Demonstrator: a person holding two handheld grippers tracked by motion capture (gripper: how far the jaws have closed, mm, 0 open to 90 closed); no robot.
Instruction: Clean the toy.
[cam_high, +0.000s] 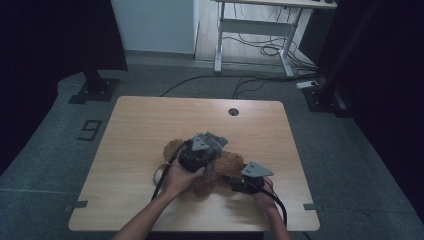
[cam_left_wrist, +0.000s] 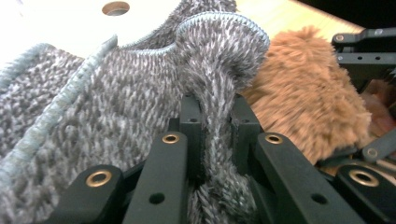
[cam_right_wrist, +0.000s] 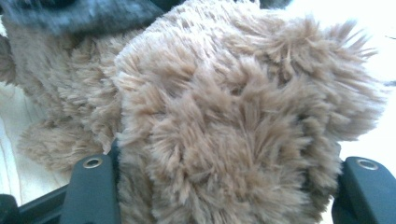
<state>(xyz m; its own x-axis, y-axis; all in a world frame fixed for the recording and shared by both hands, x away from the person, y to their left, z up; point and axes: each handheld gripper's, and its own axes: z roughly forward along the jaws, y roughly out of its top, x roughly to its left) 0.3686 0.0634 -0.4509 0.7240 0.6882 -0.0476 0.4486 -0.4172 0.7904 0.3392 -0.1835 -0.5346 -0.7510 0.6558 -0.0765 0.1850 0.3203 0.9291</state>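
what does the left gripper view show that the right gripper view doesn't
Left gripper view alone: a grey marled knit garment with a pale blue hem, a fold of it pinched between the left gripper's black jaws, plus the round cable hole in the light wooden table and part of the other gripper at the right edge.

Right gripper view alone: the right gripper with its jaws closed around a thick limb of the brown furry plush toy, seen very close.

Both: the brown plush toy, the bright tabletop, and some grey knit, which is only a blurred strip at the top of the right gripper view.
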